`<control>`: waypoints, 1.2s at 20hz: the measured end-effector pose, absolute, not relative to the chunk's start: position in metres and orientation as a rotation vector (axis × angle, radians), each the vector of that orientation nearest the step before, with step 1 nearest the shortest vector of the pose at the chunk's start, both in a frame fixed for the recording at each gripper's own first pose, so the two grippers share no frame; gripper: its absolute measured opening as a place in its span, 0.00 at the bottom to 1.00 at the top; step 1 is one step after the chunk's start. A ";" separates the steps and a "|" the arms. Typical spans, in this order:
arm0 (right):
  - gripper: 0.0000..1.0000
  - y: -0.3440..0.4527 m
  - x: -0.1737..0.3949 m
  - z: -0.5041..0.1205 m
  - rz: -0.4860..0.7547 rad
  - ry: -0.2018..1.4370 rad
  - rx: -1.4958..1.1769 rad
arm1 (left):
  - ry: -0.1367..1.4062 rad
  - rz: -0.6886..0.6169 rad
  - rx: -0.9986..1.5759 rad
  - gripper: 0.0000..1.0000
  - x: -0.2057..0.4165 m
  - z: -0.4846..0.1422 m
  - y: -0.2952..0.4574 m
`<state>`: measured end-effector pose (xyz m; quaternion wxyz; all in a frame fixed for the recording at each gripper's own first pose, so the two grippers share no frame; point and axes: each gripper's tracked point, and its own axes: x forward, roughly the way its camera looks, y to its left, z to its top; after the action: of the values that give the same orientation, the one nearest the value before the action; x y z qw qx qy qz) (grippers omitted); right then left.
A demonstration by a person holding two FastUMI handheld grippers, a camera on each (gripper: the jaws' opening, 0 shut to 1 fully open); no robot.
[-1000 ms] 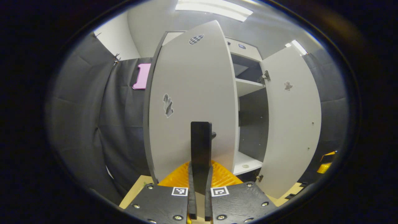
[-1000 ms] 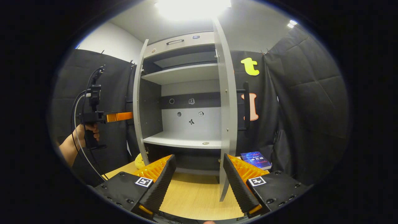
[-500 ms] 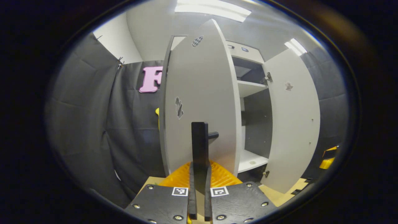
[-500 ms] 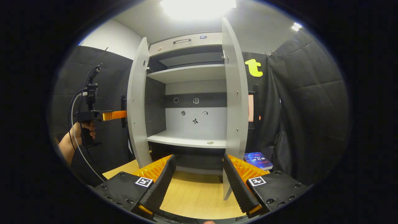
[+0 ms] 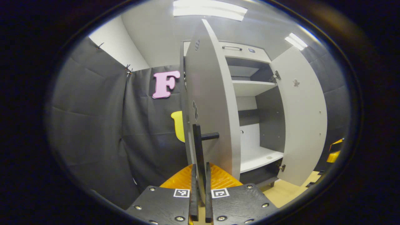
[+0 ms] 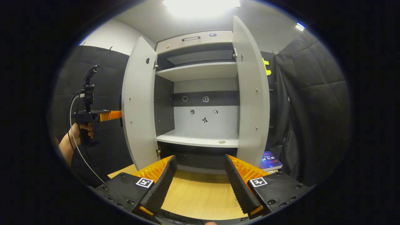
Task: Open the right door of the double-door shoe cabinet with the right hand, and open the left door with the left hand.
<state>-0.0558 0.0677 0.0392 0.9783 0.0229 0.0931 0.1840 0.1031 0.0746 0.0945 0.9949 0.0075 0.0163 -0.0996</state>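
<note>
Both doors swung wide | left tongs (image 5: 200, 187) clamp left door handle (image 5: 197, 147) | right tongs (image 6: 200, 184) spread, clear of right door (image 6: 251, 93)

Both views near open cabinet (image 6: 200, 93)

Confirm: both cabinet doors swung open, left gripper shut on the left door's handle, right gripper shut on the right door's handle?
Not quite. The right gripper view shows the right gripper open, holding nothing, away from the right door. Rest stands: left gripper shut on the left door's handle, both doors open.
</note>
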 end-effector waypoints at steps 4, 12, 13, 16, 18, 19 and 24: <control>0.96 0.095 -0.061 0.045 0.414 0.187 0.042 | 0.040 -0.082 0.011 0.08 0.106 0.092 0.127; 0.96 0.120 -0.076 0.063 0.380 0.142 0.018 | -0.007 -0.124 -0.058 0.09 0.066 0.111 0.135; 0.93 0.119 -0.079 0.064 0.366 0.134 0.012 | -0.007 -0.130 -0.056 0.09 0.062 0.111 0.136; 0.94 0.116 -0.080 0.069 0.336 0.109 0.031 | -0.009 -0.137 -0.038 0.09 0.061 0.112 0.139; 0.97 0.113 -0.082 0.071 0.321 0.104 0.054 | -0.009 -0.140 -0.036 0.08 0.057 0.110 0.134; 0.97 0.107 -0.083 0.072 0.309 0.099 0.059 | -0.007 -0.142 -0.045 0.08 0.056 0.111 0.132; 0.97 0.064 -0.084 0.077 0.238 0.073 0.058 | -0.016 -0.148 -0.082 0.09 0.014 0.098 0.099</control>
<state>-0.0841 0.0642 0.0774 0.9918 0.0289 0.0362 0.1187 0.0145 0.0990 0.0981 0.9964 -0.0409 -0.0078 -0.0739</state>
